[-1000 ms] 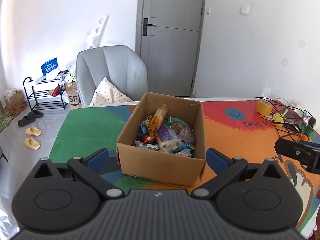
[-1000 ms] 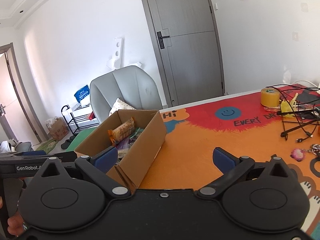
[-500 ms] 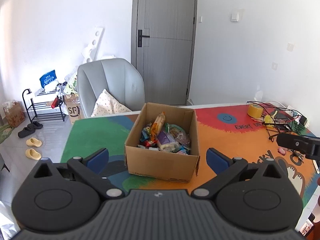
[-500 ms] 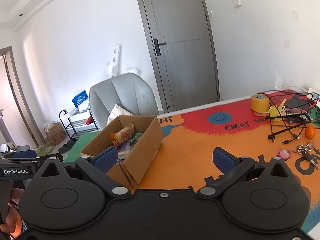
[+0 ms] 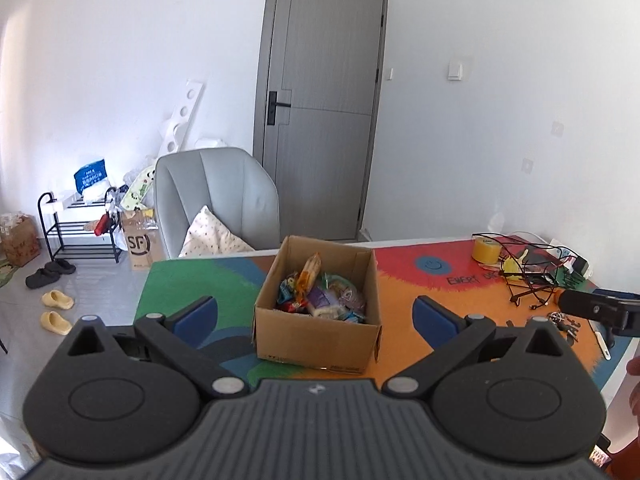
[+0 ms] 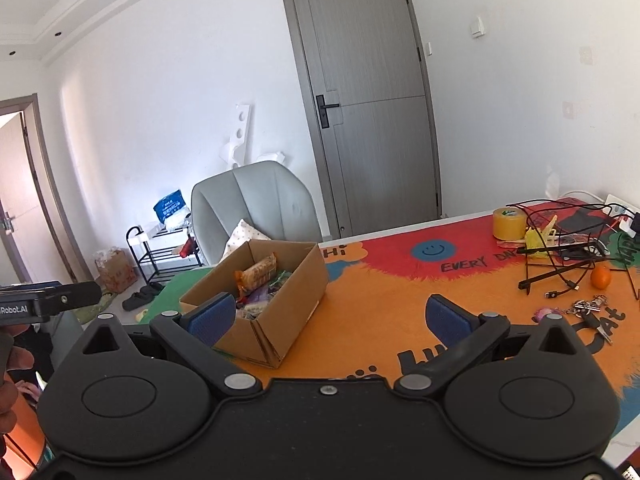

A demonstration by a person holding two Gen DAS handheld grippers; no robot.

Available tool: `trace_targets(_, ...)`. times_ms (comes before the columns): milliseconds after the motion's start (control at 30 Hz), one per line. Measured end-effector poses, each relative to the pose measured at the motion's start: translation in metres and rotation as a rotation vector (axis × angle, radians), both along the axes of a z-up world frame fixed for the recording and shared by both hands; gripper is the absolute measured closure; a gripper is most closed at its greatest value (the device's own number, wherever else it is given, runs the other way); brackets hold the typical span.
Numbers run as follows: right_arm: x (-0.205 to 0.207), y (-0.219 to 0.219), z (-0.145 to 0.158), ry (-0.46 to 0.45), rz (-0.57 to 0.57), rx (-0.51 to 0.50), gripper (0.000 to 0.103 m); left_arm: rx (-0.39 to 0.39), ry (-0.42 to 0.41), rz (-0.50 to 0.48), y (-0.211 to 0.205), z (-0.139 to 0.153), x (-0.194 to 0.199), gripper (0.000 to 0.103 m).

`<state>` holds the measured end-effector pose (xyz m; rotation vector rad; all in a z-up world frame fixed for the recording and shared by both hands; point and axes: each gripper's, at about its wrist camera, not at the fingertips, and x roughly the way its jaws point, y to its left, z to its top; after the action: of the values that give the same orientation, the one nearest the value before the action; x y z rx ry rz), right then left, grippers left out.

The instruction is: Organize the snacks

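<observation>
1. While you hold both tongs above the near edge of the table [image 6: 372,320], your left gripper [image 5: 316,316] has its jaws wide apart and holds nothing.
2. Your right gripper [image 6: 328,314] is also wide open and empty; its blue pads [image 6: 444,314] are over the orange mat.
3. Just past the left gripper, the box [image 5: 320,340] stands on the table, open at the top. In the right view it is to the left, partly behind the left pad.
4. Inside the box lie the snacks [image 5: 320,292], mixed together; one orange packet [image 6: 258,270] stands up above the others.
5. Farther right on the table you have keys [image 6: 588,306], an orange [image 6: 601,276], black cables [image 6: 560,256] and a tape roll [image 6: 509,224], well apart from the box.
6. Behind the table are a grey chair [image 5: 216,196] and a door [image 5: 320,120].
</observation>
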<state>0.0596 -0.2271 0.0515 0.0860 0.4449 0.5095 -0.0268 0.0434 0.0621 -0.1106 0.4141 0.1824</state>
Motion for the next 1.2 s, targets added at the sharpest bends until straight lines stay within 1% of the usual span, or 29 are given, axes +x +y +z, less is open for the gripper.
trace_targets(100,-0.006,-0.005,0.001,-0.007,-0.008,0.011,0.000,0.030,0.015,0.000,-0.004,0.000,-0.002,0.000)
trace_targets(267,-0.013,-0.007,-0.002,0.010,0.004,-0.007,0.000,0.021,0.035,-0.019,-0.007,-0.004,-0.007,0.000)
trace_targets(433,-0.015,0.000,-0.007,0.038,0.026,-0.032,0.000,0.043,0.075,-0.019,-0.011,-0.013,-0.003,0.000)
trace_targets(600,-0.016,0.001,-0.008,0.054,0.036,-0.034,0.000,0.029,0.097,-0.024,-0.010,-0.020,0.000,0.000)
trace_targets(867,-0.018,0.002,-0.009,0.056,0.039,-0.035,0.000,0.035,0.100,-0.025,-0.012,-0.019,-0.001,0.000)
trace_targets(967,-0.018,0.004,-0.010,0.055,0.038,-0.032,0.000,0.019,0.106,-0.036,-0.010,-0.019,0.000,0.000)
trace_targets(1200,-0.019,0.004,-0.009,0.053,0.036,-0.036,0.000,0.011,0.118,-0.033,-0.007,-0.021,0.001,0.000)
